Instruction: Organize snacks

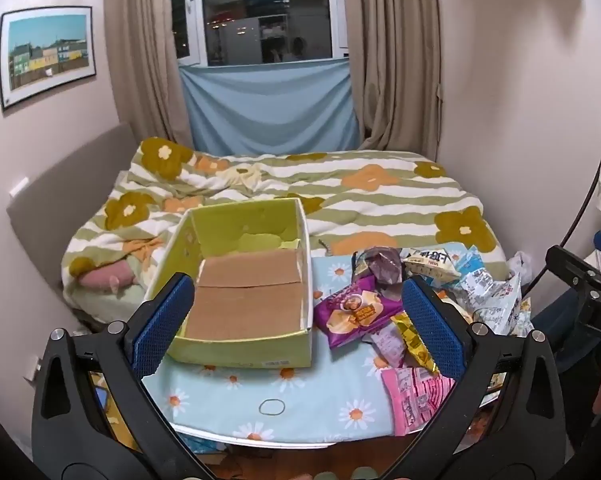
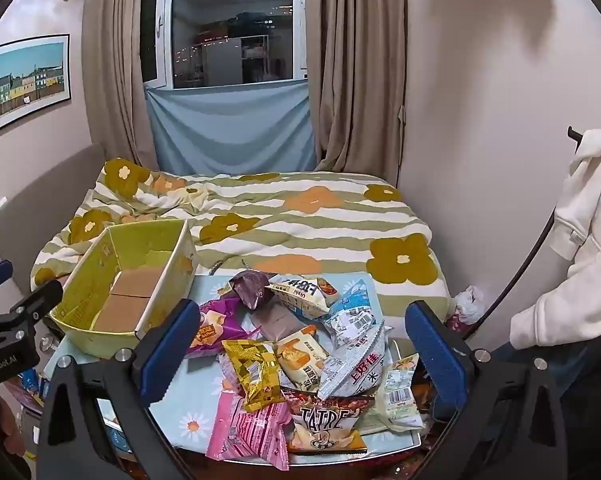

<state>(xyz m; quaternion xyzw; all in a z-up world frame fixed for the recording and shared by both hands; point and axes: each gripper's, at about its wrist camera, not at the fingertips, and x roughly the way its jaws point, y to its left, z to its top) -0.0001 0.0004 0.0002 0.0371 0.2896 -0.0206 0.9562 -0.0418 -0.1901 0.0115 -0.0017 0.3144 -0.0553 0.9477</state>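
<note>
**Snack table: box and loose packets, both grippers unladen**

- Left gripper [image 1: 296, 324]: jaws spread wide, nothing between the pads. Ahead, between its fingers, an open green box [image 1: 236, 344], holding no snacks, cardboard floor showing.
- Right gripper [image 2: 300, 352]: jaws spread wide, gripping nothing. Below and ahead, a heap of snack packets [image 2: 300, 344]: yellow packet [image 2: 252, 376], pink packet [image 2: 248, 432], purple packet [image 2: 216, 320].
- Box stands left of the heap, on the daisy-print tabletop [image 1: 220, 404].

A floral duvet [image 1: 380, 196] covers the bed below beige curtains [image 2: 356, 80].
</note>
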